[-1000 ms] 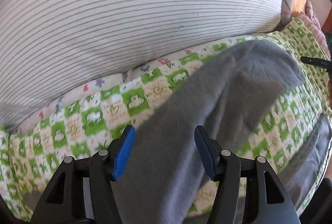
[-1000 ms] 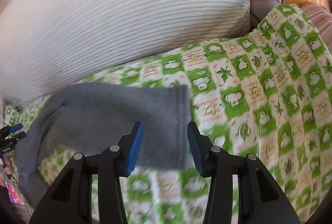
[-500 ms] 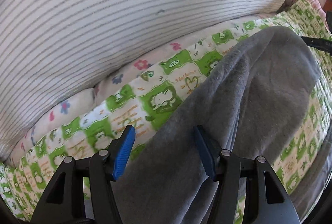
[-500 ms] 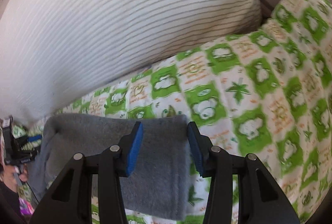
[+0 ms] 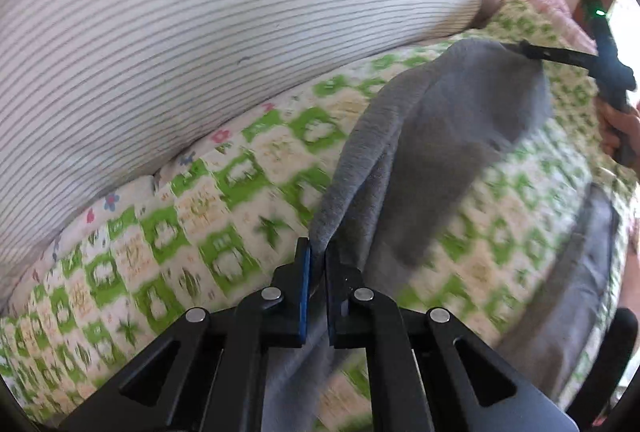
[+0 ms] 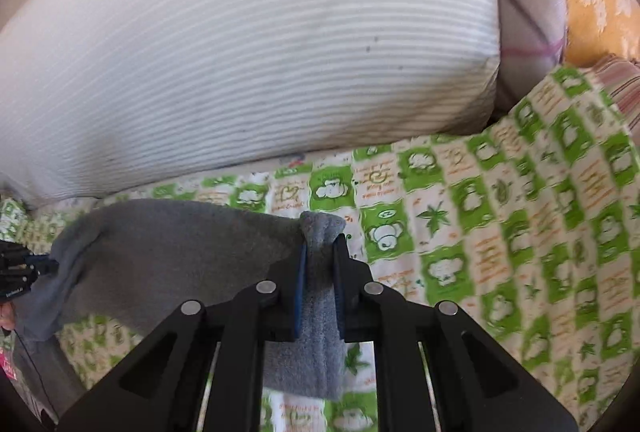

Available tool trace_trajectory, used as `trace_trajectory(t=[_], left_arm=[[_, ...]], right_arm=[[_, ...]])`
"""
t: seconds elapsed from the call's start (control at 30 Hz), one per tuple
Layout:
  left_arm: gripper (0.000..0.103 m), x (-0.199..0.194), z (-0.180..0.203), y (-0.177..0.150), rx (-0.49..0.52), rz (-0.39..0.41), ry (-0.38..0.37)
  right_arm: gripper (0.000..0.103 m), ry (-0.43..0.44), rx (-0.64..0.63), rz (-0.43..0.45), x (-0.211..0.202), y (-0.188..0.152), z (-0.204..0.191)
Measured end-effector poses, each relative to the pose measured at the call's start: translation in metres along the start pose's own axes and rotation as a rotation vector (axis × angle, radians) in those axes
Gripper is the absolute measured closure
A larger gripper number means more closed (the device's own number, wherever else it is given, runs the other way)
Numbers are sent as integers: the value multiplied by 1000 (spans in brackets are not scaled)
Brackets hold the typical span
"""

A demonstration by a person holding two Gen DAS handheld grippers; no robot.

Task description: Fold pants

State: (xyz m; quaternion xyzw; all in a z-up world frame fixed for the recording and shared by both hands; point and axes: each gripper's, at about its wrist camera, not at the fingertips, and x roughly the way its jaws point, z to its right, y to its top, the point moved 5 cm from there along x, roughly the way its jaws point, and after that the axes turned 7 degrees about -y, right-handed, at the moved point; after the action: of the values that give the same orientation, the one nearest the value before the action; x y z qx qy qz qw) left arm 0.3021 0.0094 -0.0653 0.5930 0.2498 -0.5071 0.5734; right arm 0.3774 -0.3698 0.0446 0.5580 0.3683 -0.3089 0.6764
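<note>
My left claw [image 5: 316,264] pinched tight on grey pants [image 5: 448,136], low centre of frame. My right claw [image 6: 320,260] was closing, pants corner bunched between pads. Pants stretched over green checked bedsheet [image 6: 500,232], below striped pillow [image 6: 240,52].

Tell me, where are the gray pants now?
The gray pants lie on the green checkered sheet below the striped pillow, stretched between left gripper and right gripper.
</note>
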Motion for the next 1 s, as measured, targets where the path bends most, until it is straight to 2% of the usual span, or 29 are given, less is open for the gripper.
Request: trace_trajectory(t=[0.13, 0.33, 0.63, 0.8, 1.0], left_arm=[[98, -18, 30, -28, 31, 4, -24], [98, -38, 75, -71, 56, 10, -80], [98, -69, 141, -121, 75, 50, -143], [99, -75, 155, -144, 81, 57, -130], [99, -73, 154, -161, 35, 47, -142]], right_arm=[[90, 3, -15, 9, -22, -6, 6], [90, 25, 3, 5, -56, -46, 33], [90, 110, 85, -9, -98, -115, 77], [90, 190, 127, 11, -120, -147, 96], [90, 194, 95, -14, -119, -176, 91]])
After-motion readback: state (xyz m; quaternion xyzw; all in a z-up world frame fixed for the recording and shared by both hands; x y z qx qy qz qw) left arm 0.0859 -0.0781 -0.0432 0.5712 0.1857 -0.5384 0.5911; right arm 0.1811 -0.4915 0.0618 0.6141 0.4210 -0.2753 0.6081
